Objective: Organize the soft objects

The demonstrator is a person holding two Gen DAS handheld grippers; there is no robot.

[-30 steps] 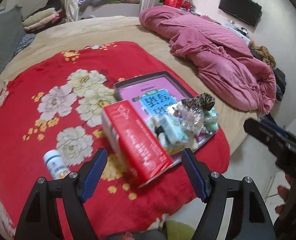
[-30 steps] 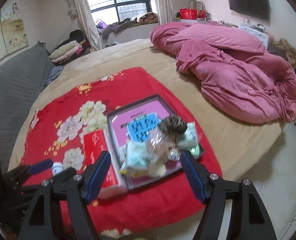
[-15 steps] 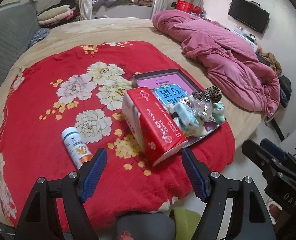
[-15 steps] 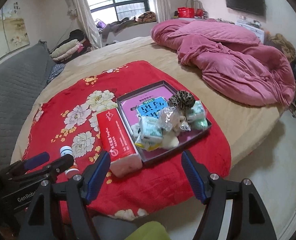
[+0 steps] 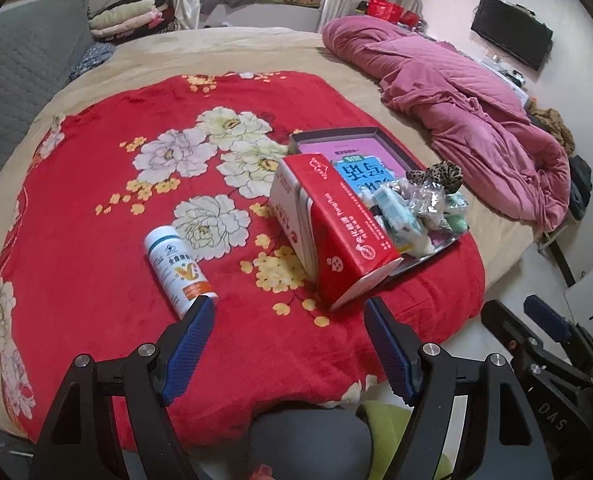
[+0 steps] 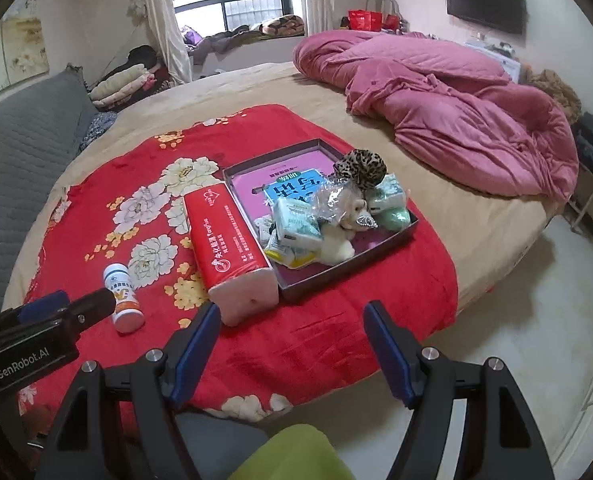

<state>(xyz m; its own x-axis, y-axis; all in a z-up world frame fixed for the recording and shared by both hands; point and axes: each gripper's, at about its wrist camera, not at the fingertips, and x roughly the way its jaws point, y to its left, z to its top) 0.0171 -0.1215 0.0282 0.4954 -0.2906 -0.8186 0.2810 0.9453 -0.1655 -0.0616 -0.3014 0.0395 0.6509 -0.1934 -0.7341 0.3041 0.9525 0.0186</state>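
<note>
A shallow grey box (image 6: 376, 254) (image 5: 332, 133) lies on the red flowered blanket (image 6: 316, 332) (image 5: 96, 208), holding several soft packets, a white plush (image 6: 336, 246), a leopard-print piece (image 6: 362, 168) (image 5: 436, 174) and a blue booklet (image 6: 292, 190). A red tissue pack (image 6: 226, 232) (image 5: 336, 224) leans against the box's left side. A white bottle (image 6: 122, 298) (image 5: 178, 266) lies left of it. My left gripper (image 5: 286, 320) is open above the blanket's near edge, empty. My right gripper (image 6: 290, 322) is open too, short of the pack and box.
A crumpled pink quilt (image 6: 448, 108) (image 5: 456, 96) covers the bed's far right. A grey sofa (image 6: 20, 148) stands at the left, folded clothes (image 6: 124, 82) behind it. The floor (image 6: 516, 340) is to the right of the bed. A dark and green garment (image 6: 256, 452) is below the grippers.
Both grippers have pulled back from the box and sunk a little, so pack, bottle and box look farther away. Neither gripper's opening has altered.
</note>
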